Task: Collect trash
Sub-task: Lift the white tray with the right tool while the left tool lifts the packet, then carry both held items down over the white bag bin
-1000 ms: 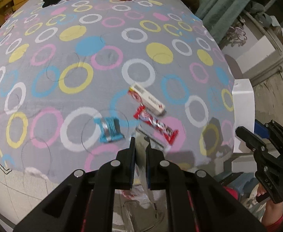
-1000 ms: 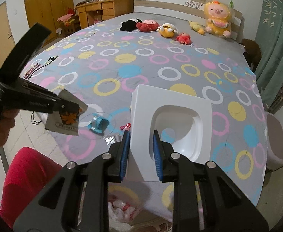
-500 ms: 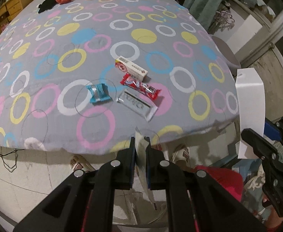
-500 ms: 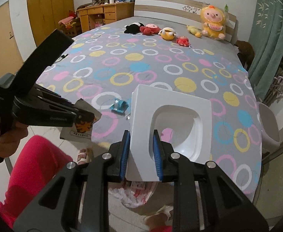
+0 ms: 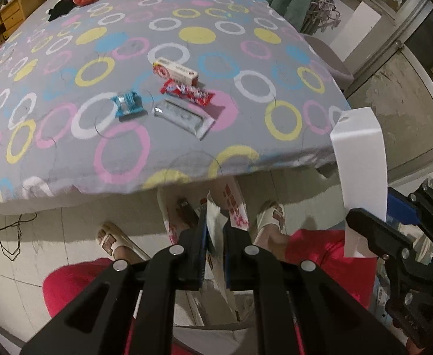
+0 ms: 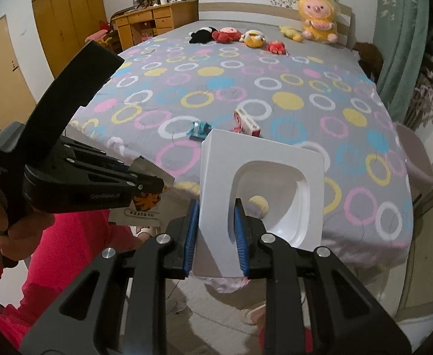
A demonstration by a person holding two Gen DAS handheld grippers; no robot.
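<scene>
My left gripper (image 5: 215,226) is shut on a silver saw-edged wrapper (image 5: 216,222), held off the bed's near edge above a white bag with red print (image 5: 234,204) on the floor. The right wrist view shows that left gripper (image 6: 154,183) and the orange print on its wrapper (image 6: 145,204). My right gripper (image 6: 216,230) is shut on the rim of a white plastic tray (image 6: 263,159); this tray (image 5: 360,162) hangs at the right in the left wrist view. On the bed cover (image 5: 68,136) lie a blue wrapper (image 5: 129,105), a red-and-white box (image 5: 176,72), a red wrapper (image 5: 188,93) and a silver wrapper (image 5: 183,117).
Plush toys (image 6: 252,38) line the bed's far end. A wooden desk (image 6: 154,20) and wardrobe (image 6: 68,20) stand at the back left, and a green curtain (image 6: 402,44) hangs on the right. The person's sandalled feet (image 5: 112,239), red trousers and a floor cable (image 5: 6,230) lie below.
Both grippers have drawn back from the bed with the wrapper and the tray still in them. The bed's edge, the floor, the bag and the feet have come into view.
</scene>
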